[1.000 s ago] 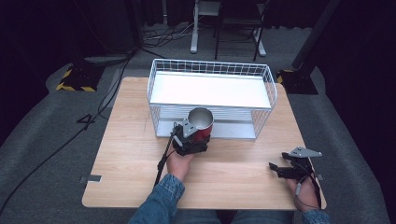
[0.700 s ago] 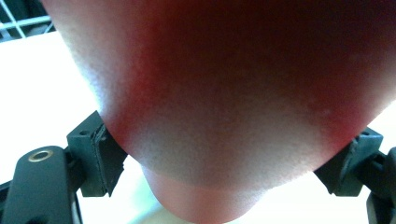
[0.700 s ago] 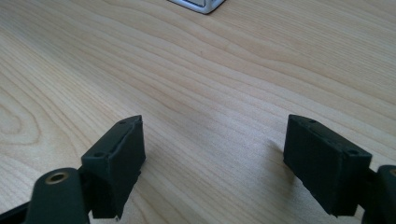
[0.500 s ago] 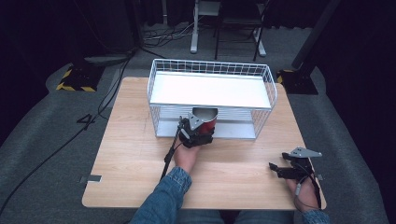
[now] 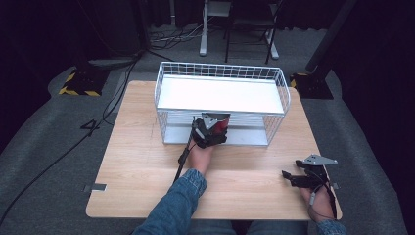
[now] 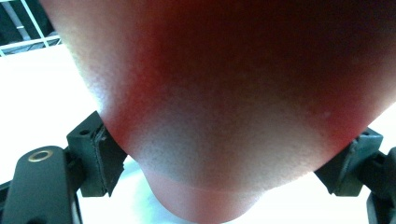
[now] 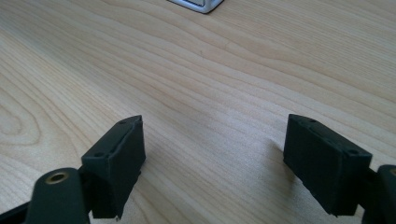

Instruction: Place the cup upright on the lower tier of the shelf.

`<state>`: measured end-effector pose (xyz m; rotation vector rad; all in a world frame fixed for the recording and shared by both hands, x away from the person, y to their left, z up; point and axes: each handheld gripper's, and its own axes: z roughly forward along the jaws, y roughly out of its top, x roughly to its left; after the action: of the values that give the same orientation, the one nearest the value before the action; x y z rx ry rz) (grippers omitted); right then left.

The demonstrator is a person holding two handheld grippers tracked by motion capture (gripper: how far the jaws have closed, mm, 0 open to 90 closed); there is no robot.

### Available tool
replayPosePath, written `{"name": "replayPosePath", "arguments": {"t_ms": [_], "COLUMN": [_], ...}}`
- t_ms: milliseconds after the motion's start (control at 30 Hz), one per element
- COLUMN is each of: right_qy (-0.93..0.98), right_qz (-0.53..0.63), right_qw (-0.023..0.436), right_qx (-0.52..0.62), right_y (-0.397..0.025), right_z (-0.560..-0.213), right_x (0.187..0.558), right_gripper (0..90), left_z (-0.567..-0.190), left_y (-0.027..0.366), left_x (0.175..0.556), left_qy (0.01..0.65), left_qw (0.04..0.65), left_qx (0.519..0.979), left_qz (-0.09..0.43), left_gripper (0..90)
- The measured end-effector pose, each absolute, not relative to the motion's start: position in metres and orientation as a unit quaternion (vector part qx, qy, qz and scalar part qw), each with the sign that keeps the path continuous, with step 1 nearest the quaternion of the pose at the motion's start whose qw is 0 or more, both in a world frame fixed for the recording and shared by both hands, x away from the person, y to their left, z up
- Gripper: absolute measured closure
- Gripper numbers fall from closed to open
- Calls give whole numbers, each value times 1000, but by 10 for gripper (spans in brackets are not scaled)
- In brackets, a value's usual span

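1. High view: the left claw (image 5: pixel 211 128) is at the front opening of the white wire rack (image 5: pixel 221 73), level with the rack's lower tier. It holds a red cup (image 5: pixel 221 125), of which a small red part shows beside the grey plate on top of the claw. The cup sits at the front edge of the lower tier, below the white upper shelf. The person's left hand (image 5: pixel 200 156) and denim sleeve (image 5: pixel 171 208) extend from the bottom edge up to the claw. A black cable runs from the claw back along the desk (image 5: pixel 142 147).

2. High view: the right claw (image 5: pixel 288 177) rests on the wooden desk near its front right corner, well apart from the rack. Its jaws point left and hold nothing. The right hand (image 5: pixel 320 203) grips it from behind.

3. Left gripper view: the red cup (image 6: pixel 224 102) is very close to the lens and blurred. Both black jaws press against its rounded lower sides, one at the left and one at the right; the left claw (image 6: pixel 229 163) is clamped on the cup. A white surface lies beneath, and white rack wires show at the upper left corner.

4. Right gripper view: the right claw (image 7: pixel 212 158) stands wide, with bare wood grain between its jaws. A corner of the rack's metal base (image 7: pixel 198 4) shows at the top edge.
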<state>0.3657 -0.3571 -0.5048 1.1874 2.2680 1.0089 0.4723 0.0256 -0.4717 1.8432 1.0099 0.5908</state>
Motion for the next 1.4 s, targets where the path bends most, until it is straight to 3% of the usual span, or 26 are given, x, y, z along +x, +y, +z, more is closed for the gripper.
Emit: {"name": "replayPosePath", "arguments": {"t_ms": [400,933,1033,1200,1400], "right_qy": [809,809,809,809,809], "right_qz": [360,360,360,360,360], "right_qw": [194,194,194,194,193], "right_qx": [423,423,423,423,422], "right_y": [-357,-357,-357,-357,-357], "right_z": [-505,-505,-505,-505,-505], "right_x": [366,366,366,366,365], "right_gripper": [213,212,213,212,212], "left_z": [-482,-487,-487,-487,-484], "left_y": [20,21,21,24,30], "left_x": [488,490,490,489,481], "left_qy": [452,440,437,439,430], "left_qw": [447,467,478,482,483], "left_qx": [732,728,725,723,726], "left_qz": [246,241,234,229,234], "left_gripper": [168,157,127,0,0]}}
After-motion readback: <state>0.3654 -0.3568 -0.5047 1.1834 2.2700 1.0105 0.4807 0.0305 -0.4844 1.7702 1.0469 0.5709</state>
